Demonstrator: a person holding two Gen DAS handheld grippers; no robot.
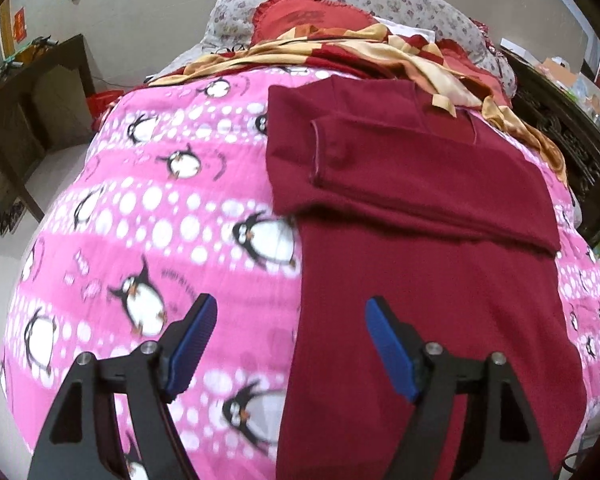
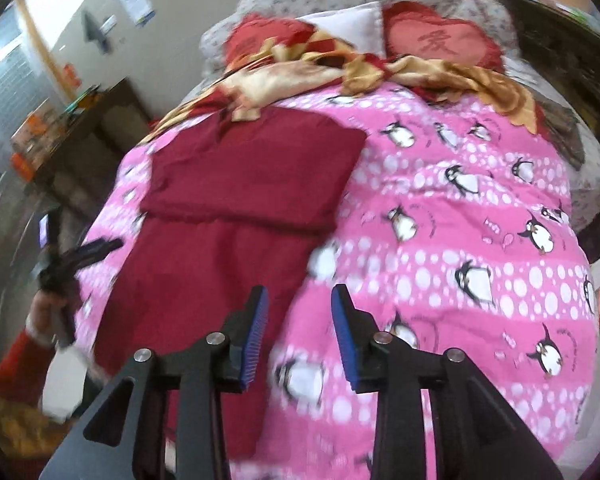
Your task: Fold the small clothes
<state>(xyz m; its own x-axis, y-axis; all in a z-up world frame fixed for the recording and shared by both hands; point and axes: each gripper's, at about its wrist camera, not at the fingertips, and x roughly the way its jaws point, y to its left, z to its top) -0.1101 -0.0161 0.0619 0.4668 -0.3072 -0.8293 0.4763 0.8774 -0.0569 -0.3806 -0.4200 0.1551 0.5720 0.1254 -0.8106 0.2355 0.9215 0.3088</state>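
A dark red garment (image 1: 420,240) lies flat on the pink penguin bedspread (image 1: 140,220), its sleeves folded in over the upper part. My left gripper (image 1: 292,308) hovers open above the garment's left edge near the hem, with nothing between its blue pads. In the right wrist view the same garment (image 2: 228,216) lies left of centre. My right gripper (image 2: 300,294) stands open above its right edge, holding nothing. The left gripper (image 2: 96,250) also shows at that view's left edge, held by a hand in a red sleeve (image 2: 16,364).
A red and gold blanket (image 1: 340,52) and red pillows (image 2: 440,40) lie at the head of the bed. Dark wooden furniture (image 1: 32,120) stands to the left and a dark carved piece (image 1: 560,140) to the right. The bedspread (image 2: 460,240) spreads wide right of the garment.
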